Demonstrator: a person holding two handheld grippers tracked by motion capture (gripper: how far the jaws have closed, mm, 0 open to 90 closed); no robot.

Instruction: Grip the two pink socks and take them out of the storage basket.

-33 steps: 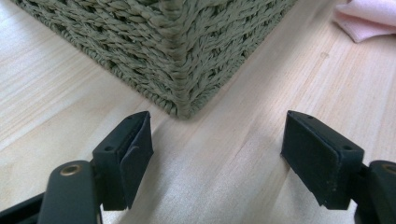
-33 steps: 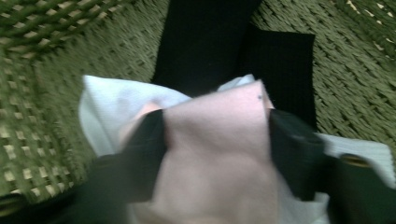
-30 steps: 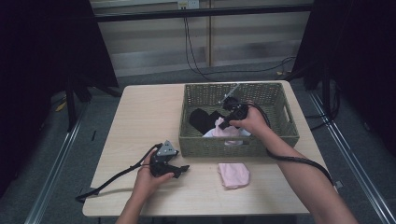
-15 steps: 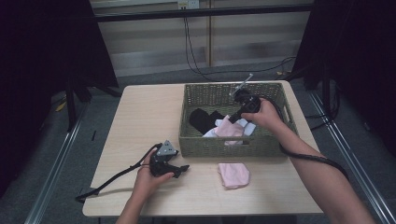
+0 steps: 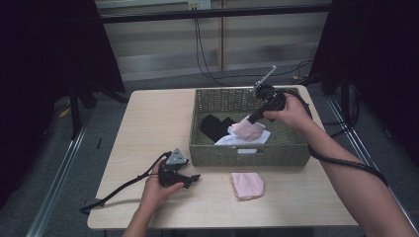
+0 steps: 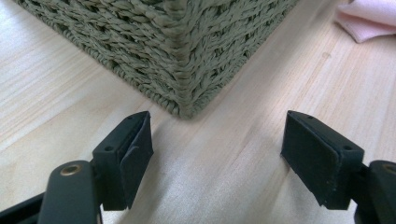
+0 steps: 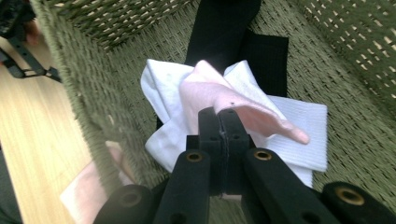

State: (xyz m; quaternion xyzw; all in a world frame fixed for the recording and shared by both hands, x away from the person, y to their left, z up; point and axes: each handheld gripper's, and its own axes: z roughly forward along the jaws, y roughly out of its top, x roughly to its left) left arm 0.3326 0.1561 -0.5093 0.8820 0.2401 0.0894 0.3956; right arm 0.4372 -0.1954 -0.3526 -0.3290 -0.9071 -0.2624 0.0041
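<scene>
- A light wooden desk point(image 5: 148, 123) is being seen from above, with a woven basket point(image 5: 217, 98) standing on its far right part.
- The basket's near corner point(image 6: 184, 60) is being faced by the left claw's camera, with bare desk between corner and jaws.
- Inside the basket, a black cloth point(image 5: 216, 127) is lying to the left and a white cloth point(image 5: 247, 139) beside it; in the right claw view the white cloth point(image 7: 299, 116) is lying partly over the black one point(image 7: 224, 28).
- A pink sock point(image 5: 245, 129) is being gripped by the right claw point(image 5: 250, 119) above the white cloth; in the right claw view the jaws are being pressed together on the sock point(image 7: 219, 93), which is hanging over the basket's inside.
- A second pink sock point(image 5: 247, 185) is lying on the desk just in front of the basket, at its near side.
- The left claw point(image 5: 193, 178) is being held low over the desk near the front left of the basket; its jaws are standing wide apart with nothing between them, as its own view point(image 6: 217, 158) is showing.
</scene>
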